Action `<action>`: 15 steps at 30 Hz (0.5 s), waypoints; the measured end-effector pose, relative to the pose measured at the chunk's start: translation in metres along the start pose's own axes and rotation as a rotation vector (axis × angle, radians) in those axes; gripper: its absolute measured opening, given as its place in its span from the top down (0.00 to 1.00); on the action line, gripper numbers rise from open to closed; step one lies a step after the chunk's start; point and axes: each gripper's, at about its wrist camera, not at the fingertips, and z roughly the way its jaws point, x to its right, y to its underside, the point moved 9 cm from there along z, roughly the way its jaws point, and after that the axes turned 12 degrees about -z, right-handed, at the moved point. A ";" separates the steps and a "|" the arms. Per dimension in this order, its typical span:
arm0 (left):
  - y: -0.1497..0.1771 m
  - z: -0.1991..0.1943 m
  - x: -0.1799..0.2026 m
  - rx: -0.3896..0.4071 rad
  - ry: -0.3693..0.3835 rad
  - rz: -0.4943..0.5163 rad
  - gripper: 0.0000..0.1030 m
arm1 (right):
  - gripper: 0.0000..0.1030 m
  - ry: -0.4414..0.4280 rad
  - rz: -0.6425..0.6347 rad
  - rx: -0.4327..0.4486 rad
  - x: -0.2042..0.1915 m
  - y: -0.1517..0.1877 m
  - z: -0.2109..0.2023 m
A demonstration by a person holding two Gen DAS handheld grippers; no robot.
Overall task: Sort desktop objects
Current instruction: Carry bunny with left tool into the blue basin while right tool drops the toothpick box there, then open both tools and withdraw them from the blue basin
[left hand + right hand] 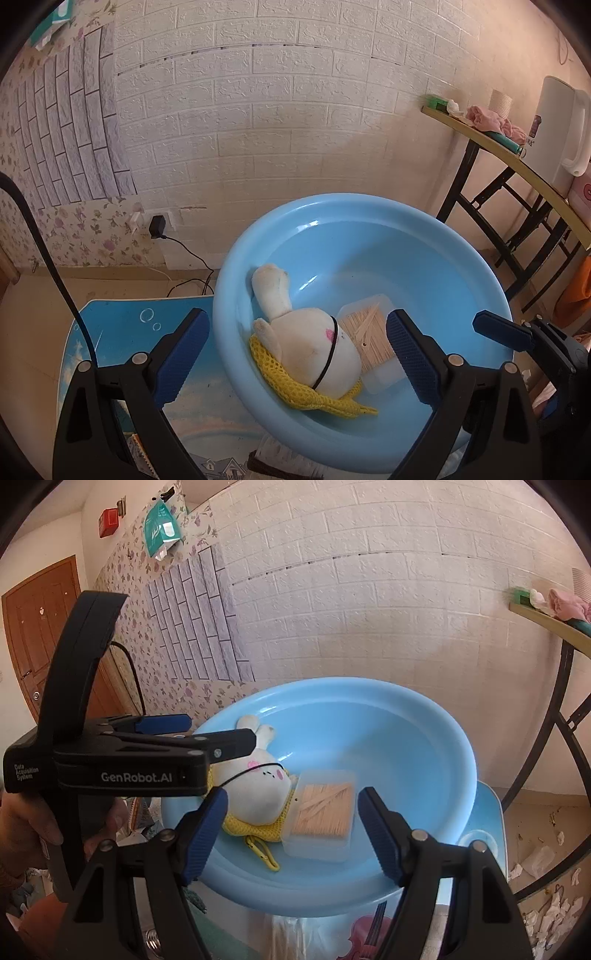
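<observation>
A light blue basin (424,258) (424,738) stands on a small table with a blue printed top (122,332). In the basin lie a white plush bunny (314,347) (258,786) with a black cord round it, a yellow net bag (306,395) (258,830) under it, and a clear box of toothpicks (369,339) (321,812). My left gripper (297,354) (207,734) hangs open over the bunny. My right gripper (293,829) is open above the toothpick box; one of its fingers (502,330) shows over the basin's right rim. Neither gripper touches anything.
A black-legged folding table (517,162) at the right carries a white kettle (557,129), a pink cloth (495,122) and a paper cup. A charger (157,227) with its cable hangs on the wall. Paper scraps (546,904) litter the floor. A hand (22,823) holds the left gripper.
</observation>
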 end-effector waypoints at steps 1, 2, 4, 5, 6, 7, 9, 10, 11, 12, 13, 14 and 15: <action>0.001 -0.004 -0.002 0.003 -0.003 0.000 0.06 | 0.29 0.005 -0.004 0.000 -0.001 0.000 -0.002; 0.001 -0.007 -0.003 0.006 -0.005 0.000 0.06 | 0.29 0.010 -0.006 0.000 -0.003 -0.001 -0.005; 0.004 -0.016 -0.006 0.005 -0.013 0.004 0.06 | 0.29 0.017 -0.008 0.002 -0.007 -0.003 -0.011; 0.006 -0.021 -0.008 0.009 -0.013 0.007 0.06 | 0.29 0.023 -0.006 0.003 -0.009 -0.004 -0.014; 0.008 -0.028 -0.009 0.013 -0.017 0.014 0.06 | 0.29 0.032 -0.002 0.004 -0.010 -0.005 -0.018; 0.009 -0.035 -0.011 0.020 -0.013 0.018 0.06 | 0.29 0.042 0.001 0.000 -0.012 -0.007 -0.021; 0.012 -0.053 -0.015 0.048 0.008 0.017 0.06 | 0.29 0.064 0.002 0.004 -0.020 -0.014 -0.033; 0.014 -0.062 -0.020 0.062 0.014 0.011 0.06 | 0.29 0.074 -0.002 0.022 -0.026 -0.019 -0.041; 0.016 -0.071 -0.024 0.073 0.020 0.005 0.06 | 0.29 0.084 -0.012 0.044 -0.033 -0.025 -0.050; 0.018 -0.080 -0.029 0.081 0.027 0.002 0.06 | 0.29 0.090 -0.026 0.065 -0.041 -0.029 -0.057; 0.020 -0.089 -0.033 0.087 0.030 0.001 0.06 | 0.28 0.094 -0.039 0.083 -0.050 -0.032 -0.065; 0.022 -0.098 -0.038 0.095 0.027 0.007 0.06 | 0.23 0.094 -0.047 0.093 -0.057 -0.035 -0.069; 0.024 -0.108 -0.043 0.107 0.022 0.016 0.06 | 0.20 0.085 -0.051 0.094 -0.065 -0.034 -0.072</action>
